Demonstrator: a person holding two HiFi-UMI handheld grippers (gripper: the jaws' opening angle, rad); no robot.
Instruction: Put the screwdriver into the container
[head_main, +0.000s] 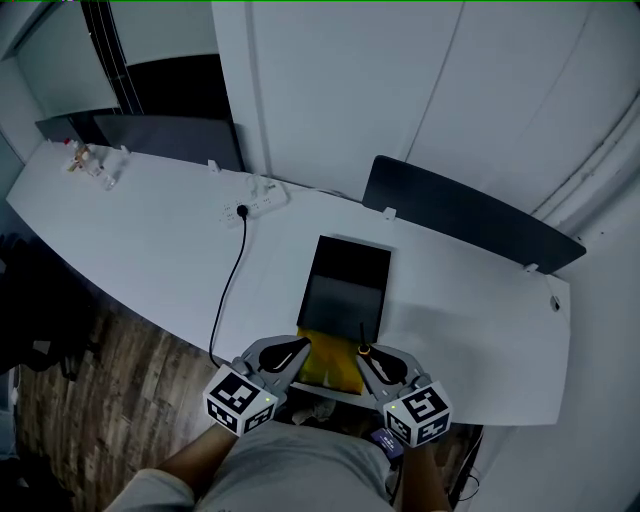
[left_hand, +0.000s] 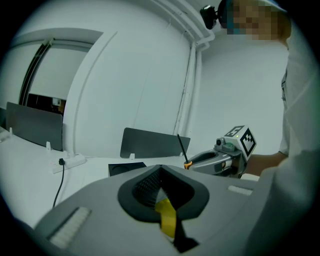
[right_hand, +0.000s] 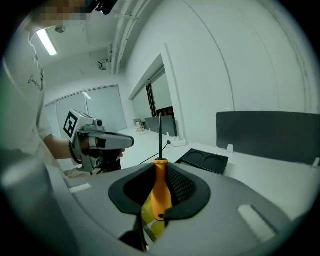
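My right gripper (head_main: 367, 356) is shut on the screwdriver (right_hand: 160, 192). Its orange handle sits between the pads and its black shaft (right_hand: 160, 135) points up. A yellow bag (head_main: 327, 365) lies at the table's near edge, between and under both grippers. My left gripper (head_main: 300, 350) is at the bag's left corner, and a yellow strip (left_hand: 167, 216) shows pinched between its closed pads. A black tray (head_main: 345, 285) with round recesses lies just beyond the bag. The two grippers face each other, a short gap apart.
A white power strip (head_main: 256, 205) with a black cable (head_main: 228, 290) lies on the white table (head_main: 470, 320) to the left. Dark divider panels (head_main: 465, 215) stand along the back edge. Small items (head_main: 90, 160) sit at the far left corner. Wood floor (head_main: 110, 380) lies below the near edge.
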